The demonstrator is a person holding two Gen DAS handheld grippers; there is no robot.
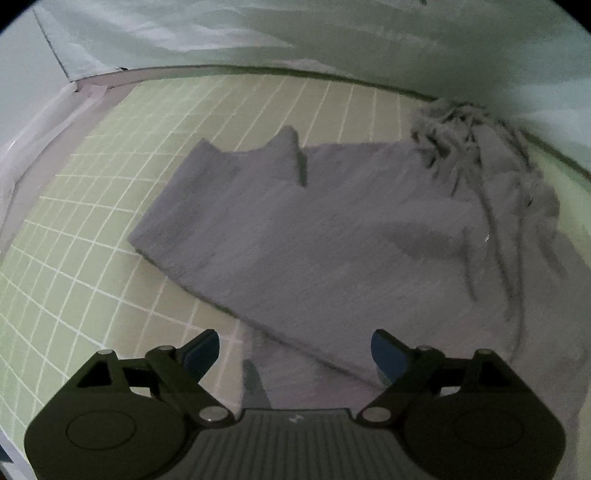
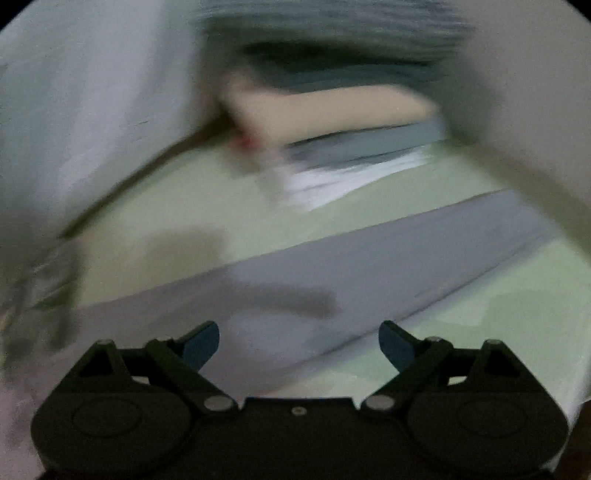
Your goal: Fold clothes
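Left gripper [image 1: 295, 354]: jaws spread wide, nothing between the blue pads [image 1: 388, 354]. It points steeply down at the near edge of the garment [image 1: 314, 236], above it, not touching.

Right gripper [image 2: 299, 345]: jaws also released and wide, empty. It hovers over a long band of the same grey cloth [image 2: 369, 266], tilted down. This view is heavily motion-blurred, so detail is poor.

Edges and room:
- Garment lies mostly flat on the mat [image 1: 92, 229]. In the left view its straight folded edge runs diagonally from mid-left toward the jaws.
- Far edge has two small raised peaks [image 1: 288, 144].
- Far right end is bunched and wrinkled [image 1: 461, 140], close to the mat's far border.
- Bare mat to the left and beyond the garment, so room is open there.
- Mat's far border meets pale sheeting [image 1: 221, 33] that rises behind it. Tape [image 1: 92, 90] sits at the far left corner.

Materials:
- Garment: grey, soft, matte knit look.
- Mat: pale green with a white grid.
- Sheeting: thin, creased, whitish.

Right view, far side: a blurred forearm [image 2: 332, 110] across the mat's edge, with white and grey shapes [image 2: 351, 166] under it. Cannot tell what they are.
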